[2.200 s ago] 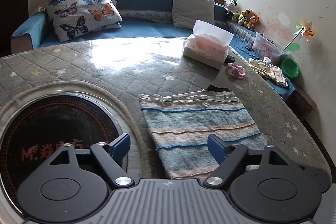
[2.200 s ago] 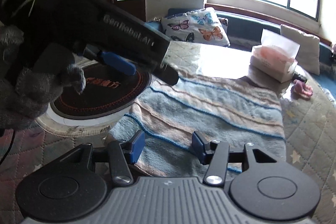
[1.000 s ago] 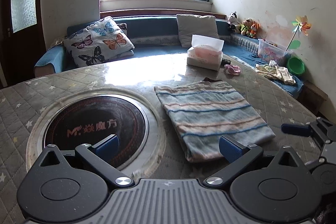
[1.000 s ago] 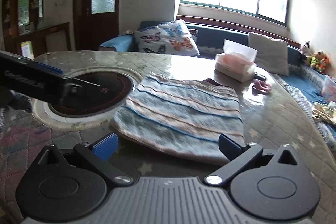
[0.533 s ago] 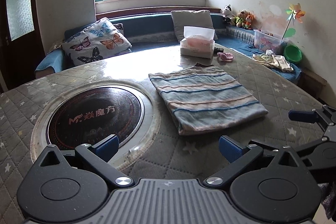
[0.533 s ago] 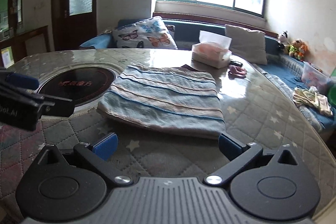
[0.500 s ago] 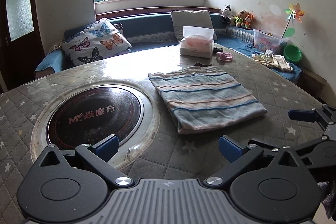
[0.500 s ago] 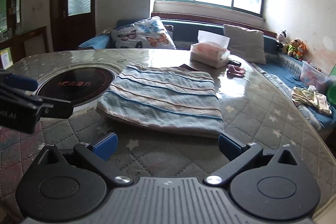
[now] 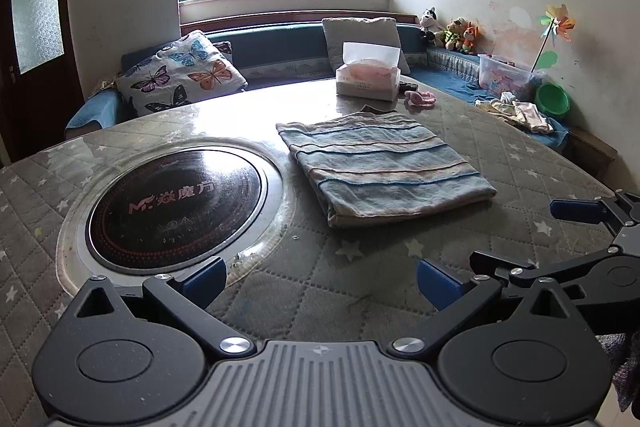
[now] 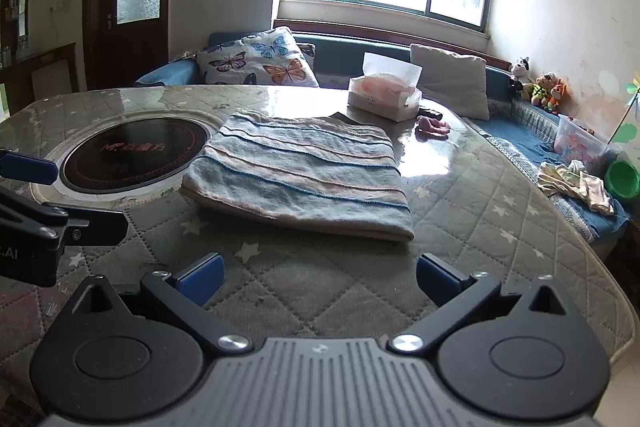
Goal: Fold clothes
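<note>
A striped blue and beige cloth (image 9: pixel 380 165) lies folded flat in a rectangle on the quilted round table (image 9: pixel 320 291), right of the black cooktop. It also shows in the right wrist view (image 10: pixel 300 171). My left gripper (image 9: pixel 320 277) is open and empty, held back above the table's near edge. My right gripper (image 10: pixel 318 277) is open and empty, also short of the cloth. The right gripper shows at the right edge of the left wrist view (image 9: pixel 576 239). The left gripper shows at the left edge of the right wrist view (image 10: pixel 44 195).
A round black induction cooktop (image 9: pixel 174 205) is set in the table's left half. A tissue box (image 9: pixel 368 77) and a small pink item (image 9: pixel 418 98) sit at the far side. A blue bench with cushions (image 9: pixel 180 77), toys and loose clothes (image 9: pixel 516 111) runs behind.
Both grippers have opened, let go of the cloth and pulled back and up toward the near edge. The cloth lies still, folded.
</note>
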The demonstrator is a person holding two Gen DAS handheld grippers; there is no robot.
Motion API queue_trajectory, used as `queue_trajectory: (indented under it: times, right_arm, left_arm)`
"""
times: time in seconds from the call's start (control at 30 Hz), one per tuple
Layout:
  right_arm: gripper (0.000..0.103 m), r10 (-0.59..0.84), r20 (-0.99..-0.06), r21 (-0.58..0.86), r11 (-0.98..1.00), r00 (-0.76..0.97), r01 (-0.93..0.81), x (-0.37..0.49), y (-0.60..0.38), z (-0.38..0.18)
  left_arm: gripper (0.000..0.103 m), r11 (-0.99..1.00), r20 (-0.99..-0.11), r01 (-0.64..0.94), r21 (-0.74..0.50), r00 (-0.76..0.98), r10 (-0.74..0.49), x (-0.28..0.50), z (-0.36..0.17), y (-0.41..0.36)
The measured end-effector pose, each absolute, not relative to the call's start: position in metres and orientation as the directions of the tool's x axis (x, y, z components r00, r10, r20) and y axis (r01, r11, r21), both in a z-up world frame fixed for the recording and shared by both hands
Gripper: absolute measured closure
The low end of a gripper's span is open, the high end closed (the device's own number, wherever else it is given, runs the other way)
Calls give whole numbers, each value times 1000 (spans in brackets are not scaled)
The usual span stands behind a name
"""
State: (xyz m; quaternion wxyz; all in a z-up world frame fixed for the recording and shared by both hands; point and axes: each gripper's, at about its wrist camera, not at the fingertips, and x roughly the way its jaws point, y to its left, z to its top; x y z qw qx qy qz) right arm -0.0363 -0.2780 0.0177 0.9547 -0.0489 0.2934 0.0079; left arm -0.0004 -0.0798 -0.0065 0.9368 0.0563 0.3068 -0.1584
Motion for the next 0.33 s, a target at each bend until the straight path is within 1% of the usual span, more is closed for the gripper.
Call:
queue_trajectory:
  times: [0.2,0.33]
  right_arm:
    - [0,-25,-565,-88,996,825,-30,-41,-275,16]
    - [0,-29,-567,-83,996,823,-22,-44,-275,15]
  left_arm:
    - [0,943,-578,332,11,772,-265,-8,-7,-80]
    - [0,942,-584,336,4,766,-271,-10,-7,-79]
